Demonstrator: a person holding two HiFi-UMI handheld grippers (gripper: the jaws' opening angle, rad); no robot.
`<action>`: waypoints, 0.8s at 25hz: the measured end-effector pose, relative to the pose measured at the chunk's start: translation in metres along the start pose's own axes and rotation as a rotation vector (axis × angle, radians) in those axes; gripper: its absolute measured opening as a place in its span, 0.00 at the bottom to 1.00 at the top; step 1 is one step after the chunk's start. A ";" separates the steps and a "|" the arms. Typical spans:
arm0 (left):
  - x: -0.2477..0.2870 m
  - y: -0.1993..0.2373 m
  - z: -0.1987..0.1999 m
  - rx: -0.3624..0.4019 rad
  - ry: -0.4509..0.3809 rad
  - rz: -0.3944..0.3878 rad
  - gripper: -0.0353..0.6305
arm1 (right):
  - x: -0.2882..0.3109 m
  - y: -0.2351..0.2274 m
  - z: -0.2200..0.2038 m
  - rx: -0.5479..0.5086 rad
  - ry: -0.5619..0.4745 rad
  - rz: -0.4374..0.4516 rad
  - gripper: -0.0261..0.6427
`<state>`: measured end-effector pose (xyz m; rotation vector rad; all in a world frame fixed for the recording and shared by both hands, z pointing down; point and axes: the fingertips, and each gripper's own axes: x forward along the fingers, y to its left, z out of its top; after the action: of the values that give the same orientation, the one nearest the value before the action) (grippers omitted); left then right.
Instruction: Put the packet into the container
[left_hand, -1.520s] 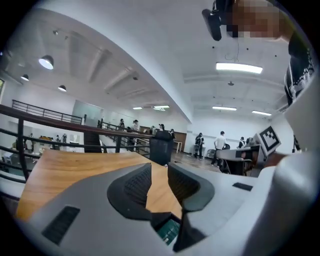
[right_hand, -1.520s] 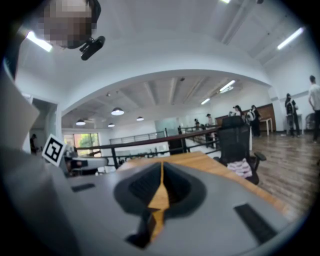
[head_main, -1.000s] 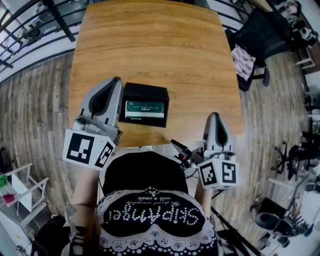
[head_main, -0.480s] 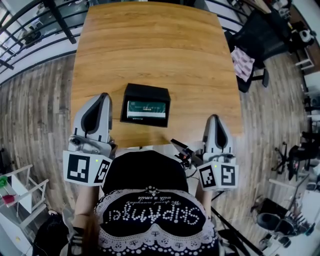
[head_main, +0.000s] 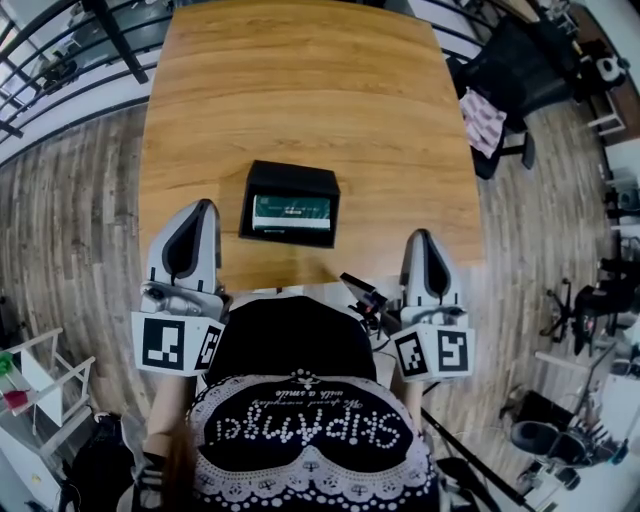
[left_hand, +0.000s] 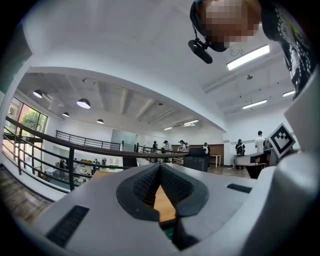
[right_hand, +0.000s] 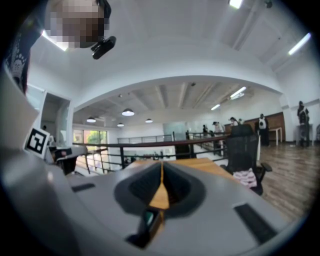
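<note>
The green packet (head_main: 290, 212) lies in the black container (head_main: 292, 178) on the wooden bench (head_main: 300, 90), by its near edge. The left gripper (head_main: 201, 208) and right gripper (head_main: 424, 238) sit nearer still, jaws closed and empty. Plank floor (head_main: 70, 220) lies all around, with a black chair (head_main: 520, 70) at far right.

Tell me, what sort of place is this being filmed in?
Probably an open-plan office or lab on an upper level. There is a wooden table with a black office chair beside it, a railing along an open edge, and people standing about farther off.

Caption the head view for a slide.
On wooden table, packet inside black container; left gripper and right gripper shut, empty.
</note>
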<state>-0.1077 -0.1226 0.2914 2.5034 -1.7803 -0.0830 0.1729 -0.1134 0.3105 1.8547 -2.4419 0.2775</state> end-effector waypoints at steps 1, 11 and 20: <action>0.000 0.000 -0.002 -0.002 0.001 0.002 0.10 | 0.000 0.000 0.000 -0.001 0.000 -0.001 0.09; 0.004 0.002 0.000 0.003 0.000 -0.025 0.10 | -0.001 0.007 -0.003 -0.004 0.012 -0.013 0.09; 0.001 0.004 0.002 0.004 -0.003 -0.062 0.10 | 0.000 0.025 -0.006 -0.005 0.014 -0.016 0.09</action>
<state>-0.1110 -0.1247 0.2897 2.5628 -1.7055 -0.0859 0.1488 -0.1057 0.3133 1.8627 -2.4154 0.2820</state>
